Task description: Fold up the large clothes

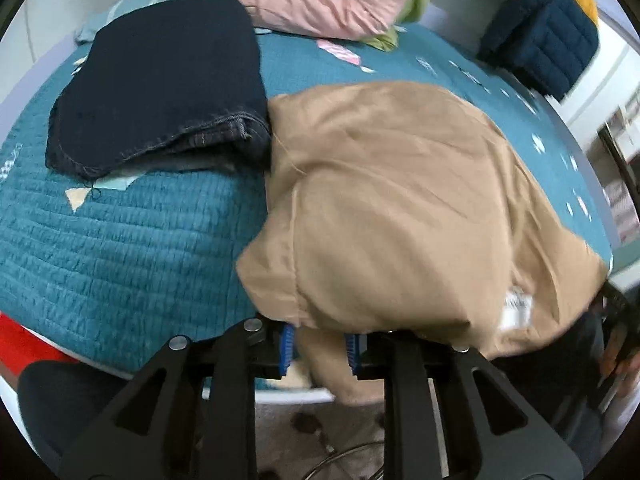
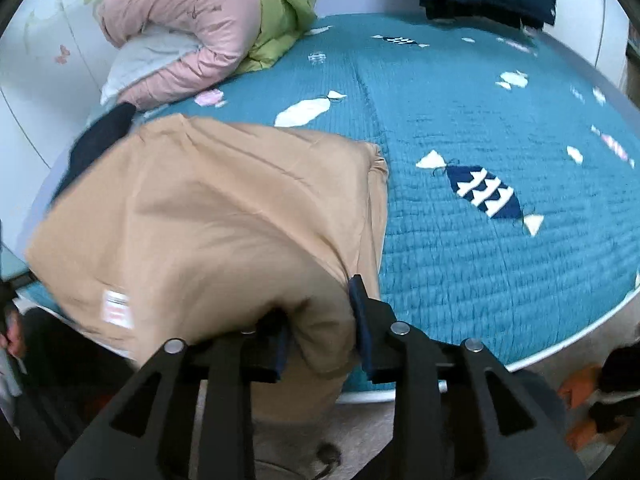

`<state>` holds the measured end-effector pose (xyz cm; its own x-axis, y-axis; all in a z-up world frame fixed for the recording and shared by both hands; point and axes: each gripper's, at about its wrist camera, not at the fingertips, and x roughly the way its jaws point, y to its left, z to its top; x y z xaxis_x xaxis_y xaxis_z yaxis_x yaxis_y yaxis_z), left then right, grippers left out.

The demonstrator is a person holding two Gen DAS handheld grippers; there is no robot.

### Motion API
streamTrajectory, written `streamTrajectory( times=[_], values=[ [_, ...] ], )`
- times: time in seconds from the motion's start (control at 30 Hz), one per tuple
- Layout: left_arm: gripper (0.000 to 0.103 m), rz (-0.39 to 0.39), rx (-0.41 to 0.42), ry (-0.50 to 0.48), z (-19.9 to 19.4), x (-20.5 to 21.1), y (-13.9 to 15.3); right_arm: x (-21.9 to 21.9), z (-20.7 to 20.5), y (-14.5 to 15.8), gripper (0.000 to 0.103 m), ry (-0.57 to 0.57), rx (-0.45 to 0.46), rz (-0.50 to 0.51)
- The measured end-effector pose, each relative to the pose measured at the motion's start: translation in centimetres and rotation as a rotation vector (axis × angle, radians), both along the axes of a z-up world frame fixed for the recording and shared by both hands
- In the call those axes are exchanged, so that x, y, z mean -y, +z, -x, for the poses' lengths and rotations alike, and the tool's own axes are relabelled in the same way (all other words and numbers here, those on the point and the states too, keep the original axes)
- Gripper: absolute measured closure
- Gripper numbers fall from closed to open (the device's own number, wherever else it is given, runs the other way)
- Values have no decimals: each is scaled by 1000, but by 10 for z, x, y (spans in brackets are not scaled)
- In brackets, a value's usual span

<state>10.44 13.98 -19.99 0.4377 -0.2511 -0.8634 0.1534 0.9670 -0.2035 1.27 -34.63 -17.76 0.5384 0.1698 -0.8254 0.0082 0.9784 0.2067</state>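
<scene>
Left tool (image 1: 320,350) and right tool (image 2: 320,340) each pinch the near hem of the tan garment (image 1: 400,200), which drapes straight ahead over the teal bed quilt (image 2: 460,220), folded jeans (image 1: 160,88) ahead-left.

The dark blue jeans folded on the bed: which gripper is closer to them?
Left. The left gripper is at the tan garment's near edge on the side bordering the jeans. The right gripper is at the far side, away from them.

I see a bed (image 2: 460,240) under a teal quilt; on it lie tan clothing (image 1: 400,200), folded dark jeans (image 1: 160,88) touching it, and pink-and-green bedding (image 2: 208,28).
</scene>
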Motion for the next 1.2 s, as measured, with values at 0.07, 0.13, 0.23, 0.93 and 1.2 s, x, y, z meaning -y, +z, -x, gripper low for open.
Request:
streamTrajectory(
  times=[0.07,0.13,0.23,0.93,1.2],
  values=[
    [83,-9,-1,-18,14,-4,7,1,9,11,72,6,6,10],
    [83,-8,-2,-28,26,-9,15,6,19,19,71,-1,8,9],
    [83,-21,31,-46,42,-15,34,19,32,30,71,-44,18,-7],
    [93,-107,-124,-16,-18,26,-35,-35,-45,-57,74,-21,-254,0],
    [92,-57,-43,-109,-16,33,18,-10,-60,-14,72,-82,-148,-62]
  ],
)
